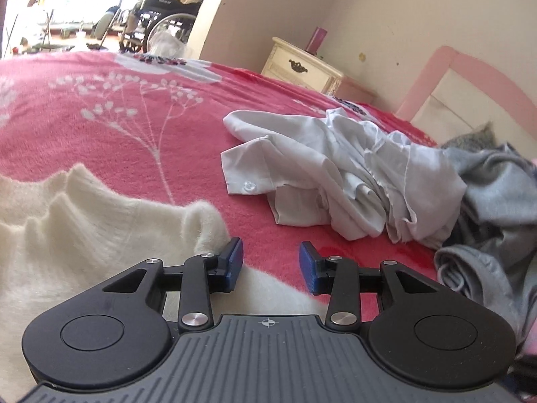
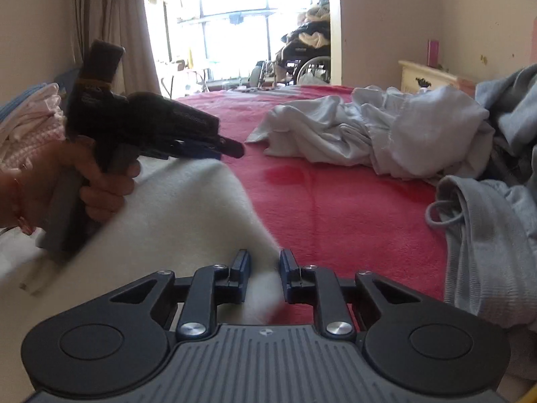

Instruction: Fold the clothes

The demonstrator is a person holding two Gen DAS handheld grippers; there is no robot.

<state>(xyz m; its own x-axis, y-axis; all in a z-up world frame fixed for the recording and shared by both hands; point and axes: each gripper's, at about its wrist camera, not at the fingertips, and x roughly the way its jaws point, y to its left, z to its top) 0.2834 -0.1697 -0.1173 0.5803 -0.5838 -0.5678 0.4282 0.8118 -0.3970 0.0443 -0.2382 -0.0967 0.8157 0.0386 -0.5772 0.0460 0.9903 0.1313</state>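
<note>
Sweater (image 1: 84, 235), cream and fuzzy, lies spread over the near left part of the pink bedspread (image 1: 117, 117), and both tools sit at its right-hand edge. In the left wrist view the left gripper (image 1: 271, 265) hangs low over that edge: its left pad is just beside a raised fluffy fold of the knit, its right pad is over bare pink blanket, and a wide gap stands between them with nothing in it. In the right wrist view the right gripper (image 2: 265, 275) is parted more narrowly, and the tapering white edge of the sweater (image 2: 188, 221) runs into the gap; the pads are apart and not pressing the cloth.

The sweater is soft, hairy wool with rounded ridges. Beyond it a crumpled white shirt (image 1: 335, 174) of thin smooth cotton lies in a heap, a button showing on a cuff. To the right a grey sweatshirt (image 1: 496, 208) of ribbed jersey is bunched up, its drawcord (image 2: 446, 215) looped loose. The blanket is fleecy, printed with white sprigs.

From the right wrist view the left gripper (image 2: 231, 146) is seen side-on, held by a bare hand (image 2: 97, 181) above the sweater
</note>
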